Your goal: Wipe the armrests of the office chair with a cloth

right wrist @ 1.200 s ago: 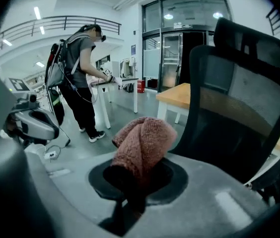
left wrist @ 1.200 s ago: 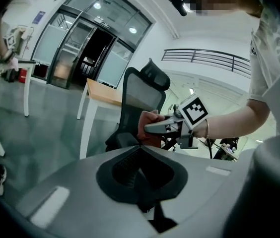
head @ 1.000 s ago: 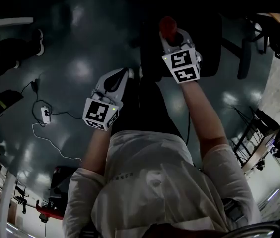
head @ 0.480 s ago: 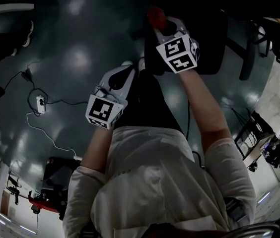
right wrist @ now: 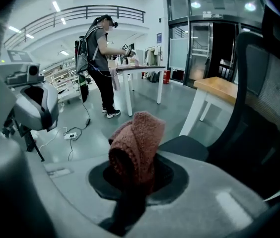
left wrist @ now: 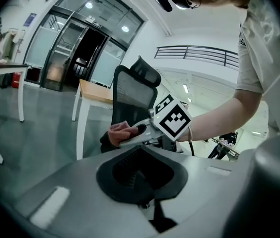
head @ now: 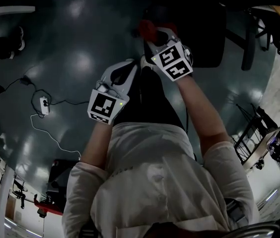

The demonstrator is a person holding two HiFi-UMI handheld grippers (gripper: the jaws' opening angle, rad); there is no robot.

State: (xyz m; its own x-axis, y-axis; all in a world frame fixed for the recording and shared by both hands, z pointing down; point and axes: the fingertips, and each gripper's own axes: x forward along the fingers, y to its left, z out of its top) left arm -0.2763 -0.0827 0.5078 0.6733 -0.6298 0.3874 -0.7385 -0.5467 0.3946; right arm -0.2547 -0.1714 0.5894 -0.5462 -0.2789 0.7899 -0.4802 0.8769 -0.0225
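A reddish knitted cloth sticks up from my right gripper, which is shut on it. Just beyond the cloth lies a dark armrest pad of the black office chair. In the head view the right gripper holds the cloth at the chair's left side. The left gripper view shows that cloth over the dark armrest, before the mesh backrest. My left gripper hangs lower left, near my leg, shut and holding nothing. The chair's other armrest stands at the right.
A power strip with trailing cables lies on the glossy floor at the left. A wooden-topped table stands beside the chair. A person stands at a white table further off. A white rounded device on a thin stand is at the left.
My right gripper has carried the cloth leftward along the chair's left side. The left gripper has stayed nearly where it was.
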